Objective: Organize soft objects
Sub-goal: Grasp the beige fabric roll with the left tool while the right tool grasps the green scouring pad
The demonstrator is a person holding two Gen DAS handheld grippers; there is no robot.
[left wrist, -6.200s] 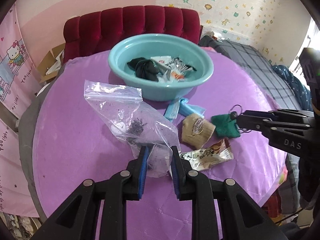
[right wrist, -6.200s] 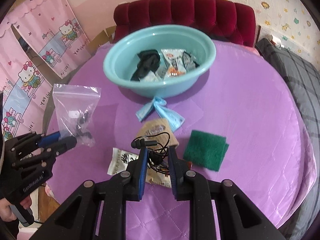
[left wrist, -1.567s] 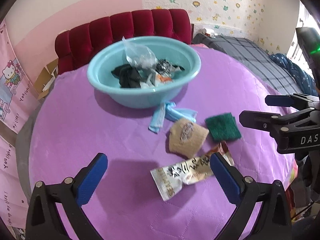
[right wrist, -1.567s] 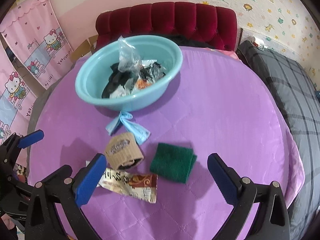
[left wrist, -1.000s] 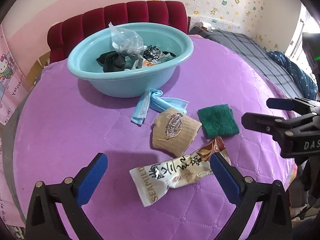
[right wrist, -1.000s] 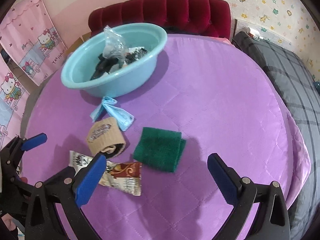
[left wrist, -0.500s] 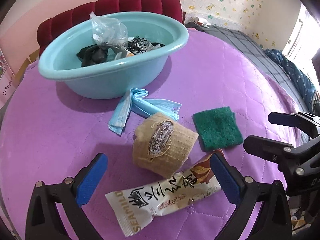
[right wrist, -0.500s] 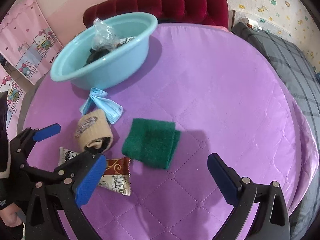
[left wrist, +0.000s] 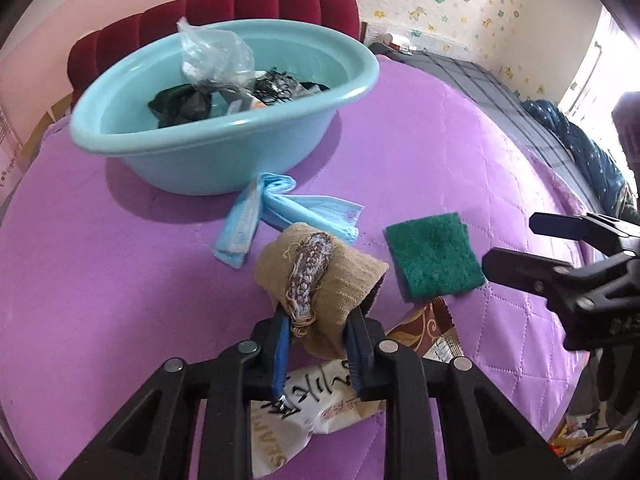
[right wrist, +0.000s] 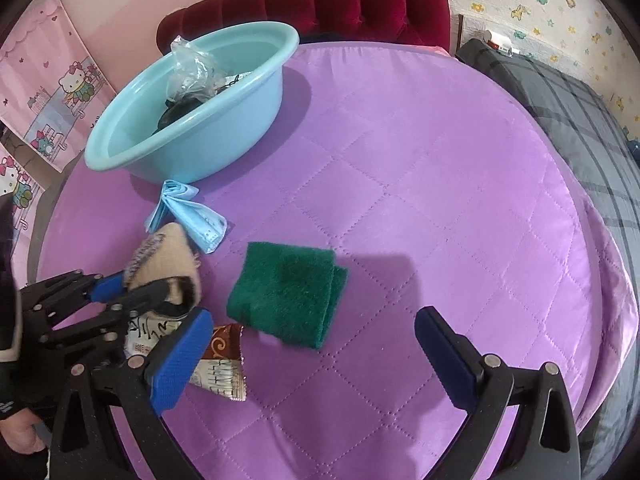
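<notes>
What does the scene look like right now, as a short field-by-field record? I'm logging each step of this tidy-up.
left tool: shut on the tan knit cuff
right tool: open, hovering near the green scouring pad
basin: teal, holds a clear plastic bag and dark items
outside basin: blue face mask, snack wrapper, pad, cuff
snack wrapper: partly under the cuff and left tool
surface: purple quilted cover
</notes>
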